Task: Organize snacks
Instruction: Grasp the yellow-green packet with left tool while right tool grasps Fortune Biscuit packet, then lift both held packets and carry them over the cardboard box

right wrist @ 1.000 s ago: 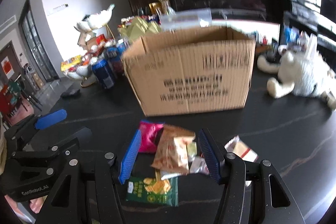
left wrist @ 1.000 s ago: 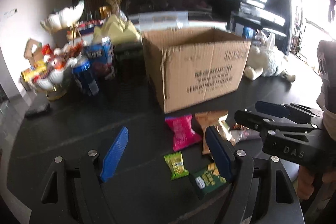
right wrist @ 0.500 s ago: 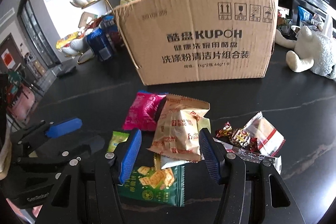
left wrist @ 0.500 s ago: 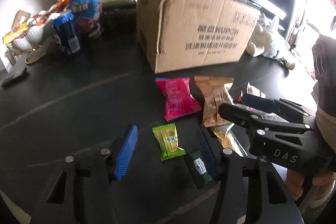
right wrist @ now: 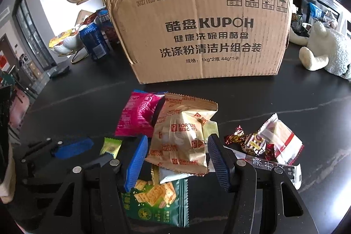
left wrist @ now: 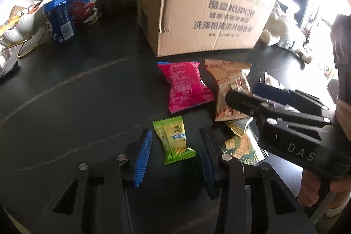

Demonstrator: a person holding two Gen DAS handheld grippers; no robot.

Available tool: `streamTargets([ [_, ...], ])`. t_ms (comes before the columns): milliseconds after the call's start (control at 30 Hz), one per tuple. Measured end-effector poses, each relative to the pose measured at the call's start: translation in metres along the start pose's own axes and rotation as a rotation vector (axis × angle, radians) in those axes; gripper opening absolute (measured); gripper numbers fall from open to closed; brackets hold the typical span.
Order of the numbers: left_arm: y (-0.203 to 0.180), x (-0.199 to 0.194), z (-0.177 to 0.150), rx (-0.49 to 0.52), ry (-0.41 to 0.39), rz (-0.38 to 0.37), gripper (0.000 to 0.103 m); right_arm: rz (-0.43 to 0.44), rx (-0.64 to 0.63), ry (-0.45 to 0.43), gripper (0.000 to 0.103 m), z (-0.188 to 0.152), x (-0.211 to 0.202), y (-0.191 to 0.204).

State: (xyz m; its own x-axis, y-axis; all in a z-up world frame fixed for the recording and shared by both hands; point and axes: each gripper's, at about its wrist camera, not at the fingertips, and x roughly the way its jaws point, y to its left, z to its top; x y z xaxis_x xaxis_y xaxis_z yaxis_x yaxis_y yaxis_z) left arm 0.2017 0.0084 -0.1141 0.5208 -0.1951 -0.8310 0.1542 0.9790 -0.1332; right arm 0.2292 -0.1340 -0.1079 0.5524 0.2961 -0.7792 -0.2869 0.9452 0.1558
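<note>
- The snacks lie in a loose heap on the dark bench (left wrist: pixel 72 102), just in front of the cardboard box (right wrist: pixel 197 36).
- Your left claw (left wrist: pixel 175 155) straddles the green candy (left wrist: pixel 174 139). Its jaws have just been closing, with the candy between them, yet gaps show on both sides, so the blue pads (left wrist: pixel 142 159) do not press it.
- Your right claw (right wrist: pixel 175 159) straddles the tan biscuit pack (right wrist: pixel 182 137), jaws spread partway. The pack fills most of the gap; you cannot tell whether the pads touch it.
- The pink pack (left wrist: pixel 185 84) lies flat beside the biscuit pack, nearer the box.
- The green cracker pack (right wrist: pixel 158 201) lies partly under the biscuit pack, below your right claw.
- A brown-wrapped candy (right wrist: pixel 252 142), a clear-wrapped cake (right wrist: pixel 280 137) and a black bar (right wrist: pixel 269 166) sit just right of that claw.
- Left of the box stand blue snack boxes (left wrist: pixel 59 19) and white shell dishes (left wrist: pixel 19 25).
- A white plush toy (right wrist: pixel 324 52) sits right of the box.
</note>
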Motion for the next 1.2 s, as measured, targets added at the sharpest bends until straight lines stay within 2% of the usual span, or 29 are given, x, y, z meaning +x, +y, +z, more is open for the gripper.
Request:
streamTargets([
  [67, -0.002, 0.002, -0.001, 0.008, -0.001, 0.003, 0.039, -0.001, -0.004, -0.002, 0.058, 0.001, 0.001, 0.000],
  [200, -0.004, 0.008, -0.002, 0.021, 0.008, 0.032, 0.028, -0.010, -0.005, -0.001, 0.058, 0.004, 0.006, 0.001],
  [400, -0.003, 0.009, -0.002, 0.027, -0.003, 0.030, 0.022, -0.023, -0.015, 0.001, 0.058, 0.008, 0.015, 0.003],
  [667, 0.002, -0.005, 0.010, 0.011, -0.106, 0.054, 0.022, -0.058, -0.034, -0.003, 0.058, 0.009, 0.020, 0.007],
  [767, 0.005, -0.005, 0.012, -0.007, -0.113, 0.037, 0.022, -0.078, -0.044, -0.011, 0.052, 0.007, 0.019, 0.008],
  [867, 0.006, -0.005, 0.013, -0.013, -0.120, 0.034, 0.022, -0.097, -0.053, -0.016, 0.041, 0.008, 0.020, 0.010],
  [1200, 0.005, -0.016, 0.014, -0.011, -0.170, 0.040, 0.022, -0.077, -0.014, -0.067, 0.040, 0.007, 0.006, 0.002],
])
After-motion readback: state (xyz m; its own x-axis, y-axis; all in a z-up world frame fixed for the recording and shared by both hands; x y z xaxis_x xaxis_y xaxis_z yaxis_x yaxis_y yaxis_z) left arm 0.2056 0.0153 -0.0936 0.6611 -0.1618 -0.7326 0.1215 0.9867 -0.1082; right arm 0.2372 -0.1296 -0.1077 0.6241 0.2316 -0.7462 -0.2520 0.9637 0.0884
